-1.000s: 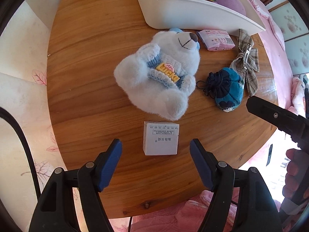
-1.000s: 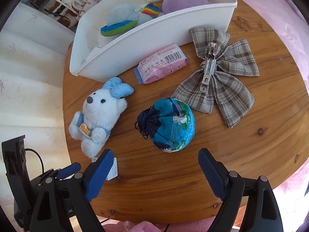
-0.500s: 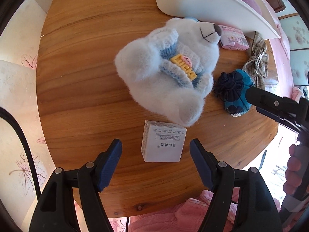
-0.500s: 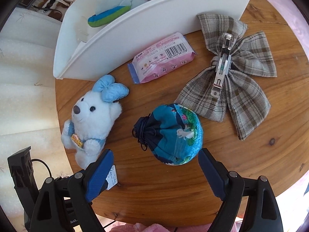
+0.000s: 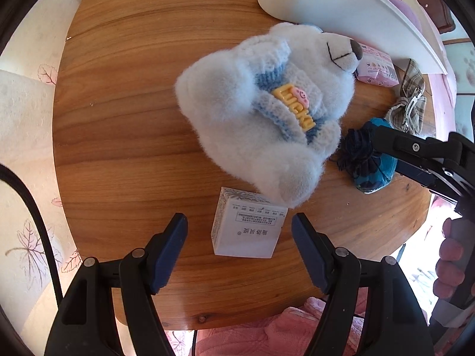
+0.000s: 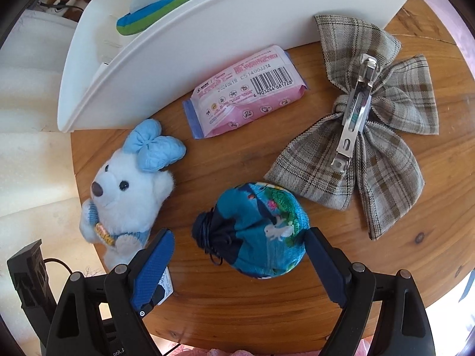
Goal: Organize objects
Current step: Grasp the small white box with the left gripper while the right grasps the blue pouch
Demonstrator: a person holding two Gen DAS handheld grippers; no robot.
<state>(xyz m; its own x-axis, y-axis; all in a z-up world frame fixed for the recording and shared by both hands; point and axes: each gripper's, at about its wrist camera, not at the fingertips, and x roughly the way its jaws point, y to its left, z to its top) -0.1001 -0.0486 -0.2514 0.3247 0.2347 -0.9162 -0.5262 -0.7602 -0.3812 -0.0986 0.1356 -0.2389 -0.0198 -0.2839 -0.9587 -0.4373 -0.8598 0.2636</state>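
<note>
Right claw (image 6: 239, 252) gapes wide around a round cloth pouch (image 6: 261, 231); left claw (image 5: 239, 234) wide, straddling a square white box (image 5: 248, 231) on the wooden worktop (image 5: 124, 112), beside a fluffy bear (image 5: 267, 112).

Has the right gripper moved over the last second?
Yes. The right gripper has come down toward the blue pouch, which now sits between its open fingers.

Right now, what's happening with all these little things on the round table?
A person is tidying the wooden table with a two-fingered tool in each hand. The left gripper hangs open over a small white box beside the teddy bear. The right gripper straddles a blue drawstring pouch, not yet gripping. A white bin waits behind.
</note>
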